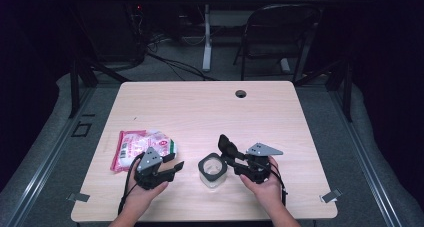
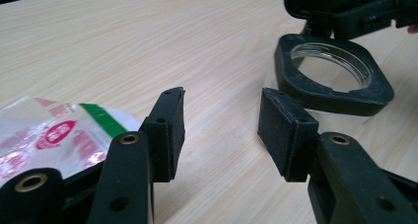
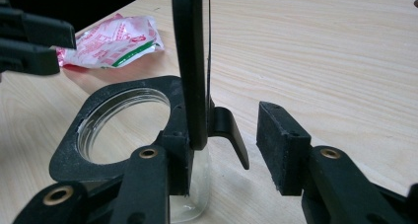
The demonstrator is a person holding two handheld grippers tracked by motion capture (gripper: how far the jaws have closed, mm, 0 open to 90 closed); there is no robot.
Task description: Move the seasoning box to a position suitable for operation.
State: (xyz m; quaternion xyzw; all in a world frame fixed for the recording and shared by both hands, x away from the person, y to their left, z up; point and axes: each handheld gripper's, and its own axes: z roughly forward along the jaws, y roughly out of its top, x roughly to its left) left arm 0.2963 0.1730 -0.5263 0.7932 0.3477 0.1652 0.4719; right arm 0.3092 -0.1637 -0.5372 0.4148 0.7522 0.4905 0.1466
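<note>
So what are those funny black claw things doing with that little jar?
A person holds a hand-held gripper in each hand at a wooden table. A small clear jar with a black square collar stands between them, its hinged lid flipped up. The right hand-held gripper sits at the raised lid, one pad against it, jaws open. The left hand-held gripper is open and empty, pointing towards the jar. A red and white packet lies at the left.
</note>
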